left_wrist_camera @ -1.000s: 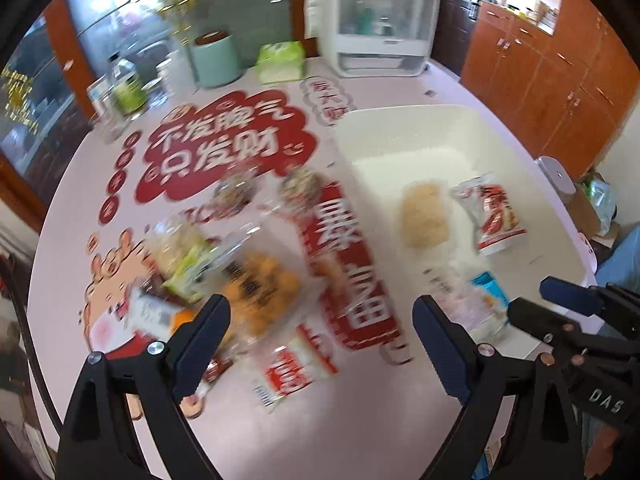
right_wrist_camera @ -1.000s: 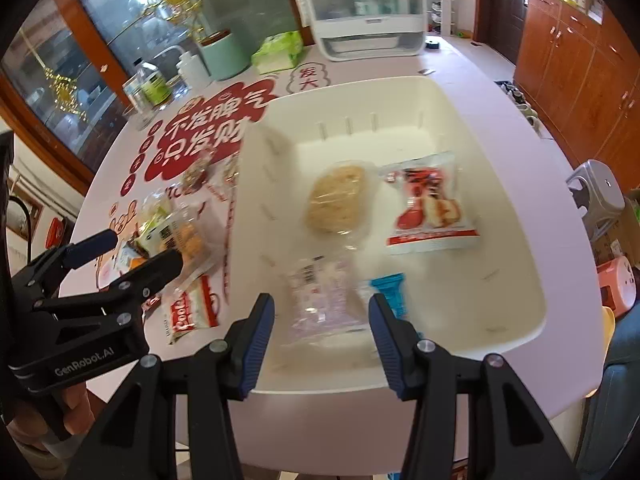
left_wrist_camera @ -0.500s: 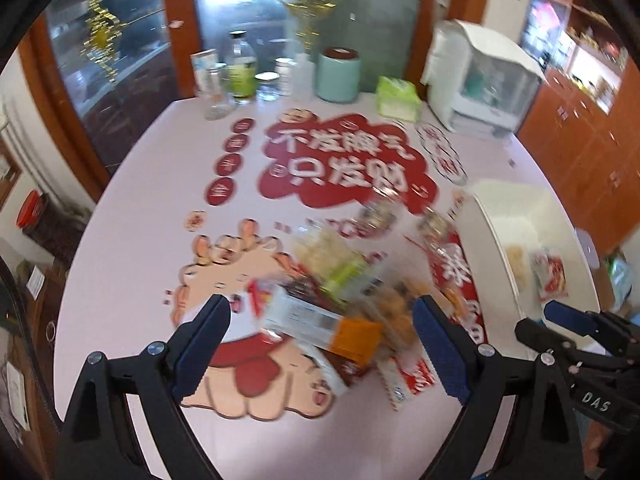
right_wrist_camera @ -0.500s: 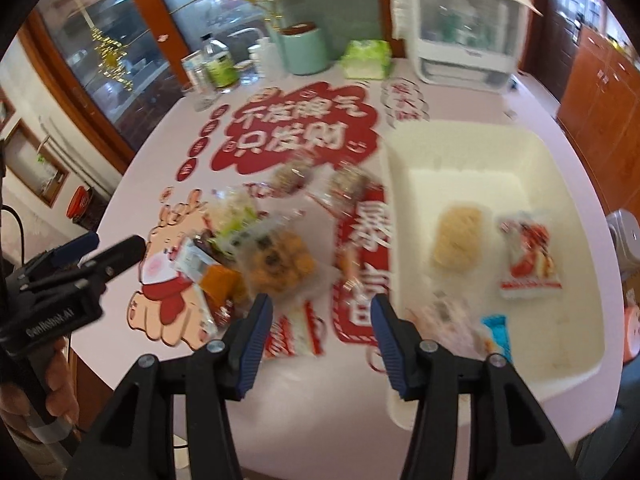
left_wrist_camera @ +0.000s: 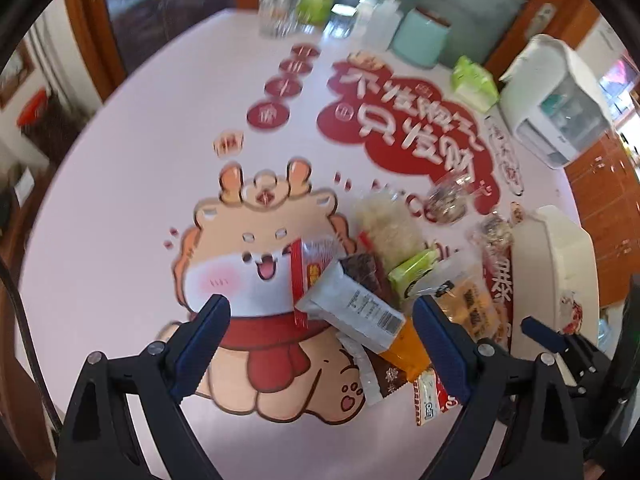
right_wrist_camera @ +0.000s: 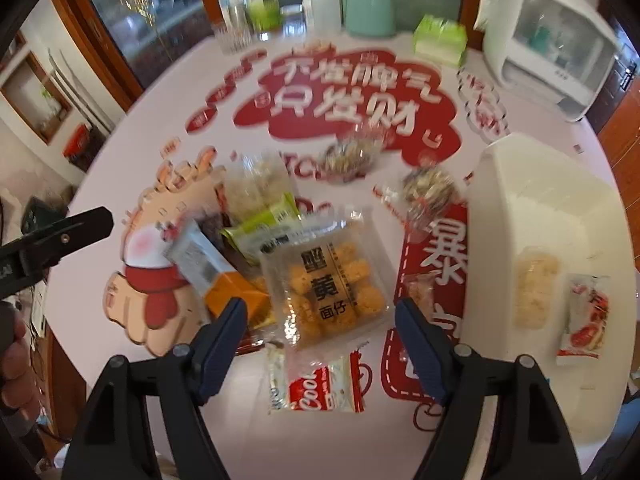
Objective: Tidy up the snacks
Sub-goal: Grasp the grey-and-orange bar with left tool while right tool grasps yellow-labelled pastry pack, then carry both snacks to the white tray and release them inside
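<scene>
A pile of snack packets lies on the pink table [right_wrist_camera: 340,440]. My right gripper [right_wrist_camera: 320,336] is open and empty just above a clear tray of yellow puffs [right_wrist_camera: 328,280], near a red "Cool" packet [right_wrist_camera: 316,388]. My left gripper [left_wrist_camera: 320,332] is open and empty over a grey and orange packet [left_wrist_camera: 360,316] at the pile's left side. A white bin [right_wrist_camera: 552,240] on the right holds a pale rice cake [right_wrist_camera: 534,292] and a red and white packet [right_wrist_camera: 586,316]. The bin's wall also shows in the left wrist view [left_wrist_camera: 560,264].
At the table's far edge stand a mint canister [right_wrist_camera: 370,8], a green tissue pack [right_wrist_camera: 440,40], bottles and glasses [right_wrist_camera: 256,12], and a white appliance [right_wrist_camera: 552,48]. Two clear nut packets [right_wrist_camera: 352,152] lie between the pile and the red lettering.
Both grippers have swung left, away from the bin and toward the snack pile, and come lower and closer to it. Both stay open and empty.
</scene>
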The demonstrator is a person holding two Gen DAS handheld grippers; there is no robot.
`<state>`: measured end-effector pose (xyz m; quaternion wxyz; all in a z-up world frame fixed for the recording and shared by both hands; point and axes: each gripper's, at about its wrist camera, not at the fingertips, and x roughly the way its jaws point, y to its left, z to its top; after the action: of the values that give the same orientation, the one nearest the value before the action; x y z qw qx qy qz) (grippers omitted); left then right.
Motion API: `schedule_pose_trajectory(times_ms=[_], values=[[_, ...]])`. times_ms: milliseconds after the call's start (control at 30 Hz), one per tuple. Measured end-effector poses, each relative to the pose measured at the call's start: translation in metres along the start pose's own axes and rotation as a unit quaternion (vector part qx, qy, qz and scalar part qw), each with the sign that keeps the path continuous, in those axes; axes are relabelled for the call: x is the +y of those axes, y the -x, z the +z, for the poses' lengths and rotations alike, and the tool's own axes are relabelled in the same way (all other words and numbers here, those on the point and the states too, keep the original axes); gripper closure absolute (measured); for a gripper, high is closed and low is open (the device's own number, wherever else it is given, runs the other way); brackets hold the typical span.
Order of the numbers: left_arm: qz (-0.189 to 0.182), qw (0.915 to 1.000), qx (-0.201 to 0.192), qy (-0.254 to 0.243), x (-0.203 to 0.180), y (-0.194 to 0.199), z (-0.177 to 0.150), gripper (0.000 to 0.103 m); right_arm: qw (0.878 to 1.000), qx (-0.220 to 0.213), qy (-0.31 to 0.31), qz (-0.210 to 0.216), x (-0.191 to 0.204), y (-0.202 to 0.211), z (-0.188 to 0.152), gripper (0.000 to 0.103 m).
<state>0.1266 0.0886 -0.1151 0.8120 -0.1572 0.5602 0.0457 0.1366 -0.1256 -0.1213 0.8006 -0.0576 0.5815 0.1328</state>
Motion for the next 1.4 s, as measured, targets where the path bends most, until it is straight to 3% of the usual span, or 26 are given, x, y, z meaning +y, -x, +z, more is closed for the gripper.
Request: schedule_pose_trajectory(times_ms=[200, 267, 367, 667, 833, 900, 967, 1133, 1233, 1400], values=[[0.003, 0.9974, 0.05, 0.052, -0.002, -0.05, -0.001, 0.011, 0.999, 0.041, 0.008, -0.001, -0.001, -0.043, 0.006, 0.024], [0.005, 0.9954, 0.065, 0.07, -0.004, -0.064, -0.002, 0.011, 0.999, 0.037, 0.017, -0.004, -0.001, -0.048, 0.01, 0.015], [0.014, 0.9925, 0.082, 0.089, -0.008, -0.083, -0.004, 0.011, 0.999, 0.046, 0.02, 0.007, -0.002, -0.054, 0.015, 0.012], [0.033, 0.9862, 0.112, 0.117, -0.015, -0.112, -0.015, 0.012, 0.995, 0.094, 0.025, 0.031, -0.005, -0.083, 0.021, 0.012], [0.03, 0.9899, 0.095, 0.101, -0.023, -0.109, -0.016, 0.028, 0.995, 0.087, 0.018, 0.041, -0.008, -0.082, 0.017, 0.02], [0.031, 0.9927, 0.086, 0.079, -0.031, -0.107, -0.016, 0.052, 0.995, 0.083, 0.02, 0.041, -0.009, -0.08, 0.016, 0.022], [0.011, 0.9944, 0.081, 0.066, -0.037, -0.105, -0.016, 0.065, 0.996, 0.082, 0.016, 0.042, -0.012, -0.078, 0.014, 0.026], [-0.019, 0.9972, 0.069, 0.023, -0.046, -0.101, -0.02, 0.087, 0.997, 0.071, 0.008, 0.042, -0.016, -0.072, 0.009, 0.034], [-0.019, 0.9985, 0.05, -0.009, -0.05, -0.091, -0.022, 0.087, 0.997, 0.063, 0.005, 0.035, -0.02, -0.067, 0.006, 0.035], [-0.056, 0.9978, 0.027, -0.025, -0.043, -0.067, -0.018, 0.087, 0.998, 0.04, -0.002, 0.037, -0.021, -0.048, -0.002, 0.036]])
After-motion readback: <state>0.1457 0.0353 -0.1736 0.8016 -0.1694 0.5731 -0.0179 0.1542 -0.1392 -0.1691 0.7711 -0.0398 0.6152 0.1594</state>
